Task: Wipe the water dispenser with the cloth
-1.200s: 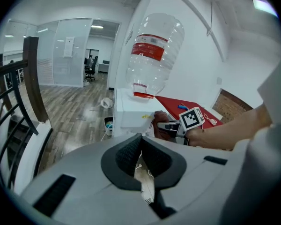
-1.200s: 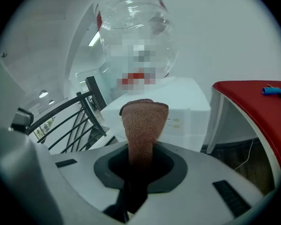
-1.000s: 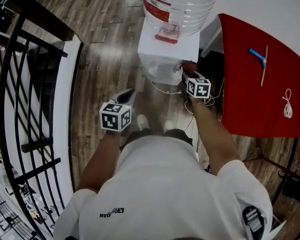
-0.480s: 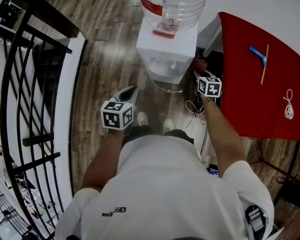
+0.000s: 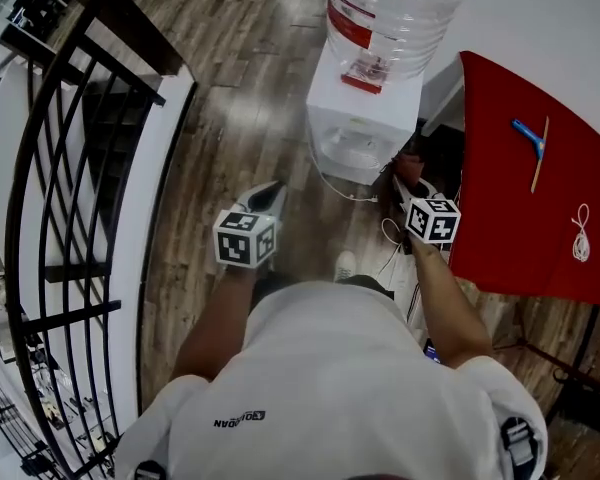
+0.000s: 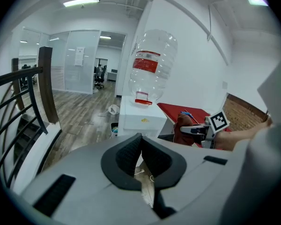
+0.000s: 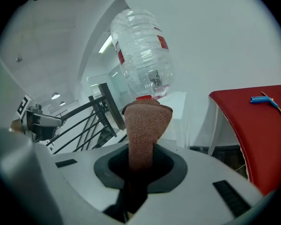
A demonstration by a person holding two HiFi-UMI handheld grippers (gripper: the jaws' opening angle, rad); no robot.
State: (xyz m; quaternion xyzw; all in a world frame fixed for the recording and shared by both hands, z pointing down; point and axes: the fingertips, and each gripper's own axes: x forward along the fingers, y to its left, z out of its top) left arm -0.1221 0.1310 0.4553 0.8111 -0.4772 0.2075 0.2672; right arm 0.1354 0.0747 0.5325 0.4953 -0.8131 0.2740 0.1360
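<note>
Right gripper (image 7: 139,170) pinched a rust-brown knitted cloth (image 7: 145,125), the white bottle-topped water dispenser (image 5: 358,118) just ahead; left gripper (image 6: 141,161) sat pressed together.

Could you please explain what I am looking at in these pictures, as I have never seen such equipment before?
There is no robot here: a person holds a two-jaw hand tool in each hand. One picture looks down from a camera on the person's head; the other two come from cameras riding on the tools. The left gripper is shut on nothing. The right gripper pinches a reddish-brown cloth. Ahead stands a white water dispenser with its bottle. On the red table beside it lie a blue-tipped stick and a white cord.
</note>
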